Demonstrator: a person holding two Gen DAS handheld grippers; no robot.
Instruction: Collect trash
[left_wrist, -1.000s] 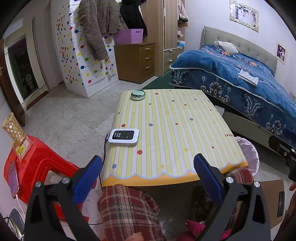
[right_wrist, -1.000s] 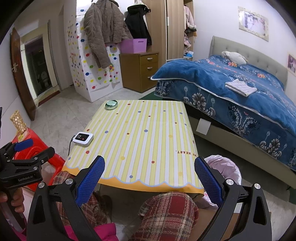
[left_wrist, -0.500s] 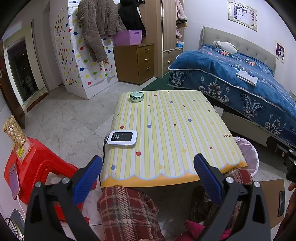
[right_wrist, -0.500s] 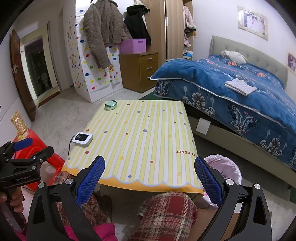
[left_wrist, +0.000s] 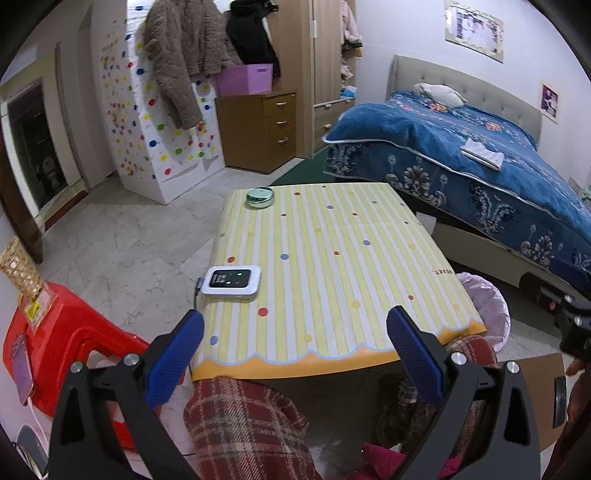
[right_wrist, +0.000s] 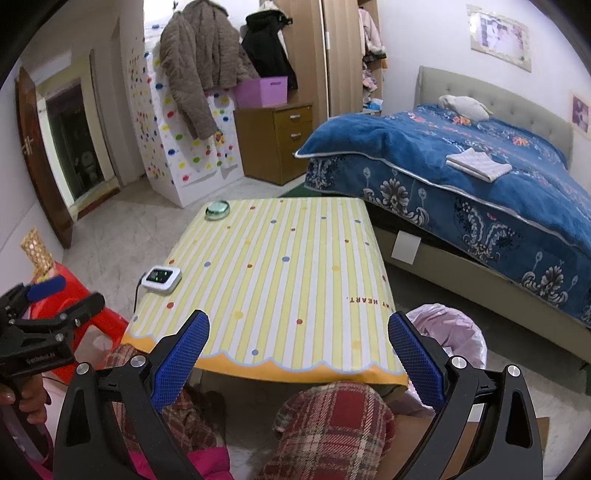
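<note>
Both views are evenly and fairly brightly lit by soft indoor light from above, with little glare and only a dark shadow under the yellow striped tablecloth surface (left_wrist: 332, 258). Fisheye distortion bows the far walls and the blue-quilted bed (right_wrist: 461, 170) at the right, black vignette fills the corners, and focus is sharp throughout.

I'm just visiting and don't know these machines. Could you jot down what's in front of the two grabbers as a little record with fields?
place: bedroom, person seated at a low table
table: yellow striped cloth with dots
on table: small white device with lit screen, cable attached; round green dish at far corner
trash visible on table: none
bin: pink-lined trash bin beside table's right side
left gripper: open, empty
right gripper: open, empty
nearby: red stool, blue bed
</note>
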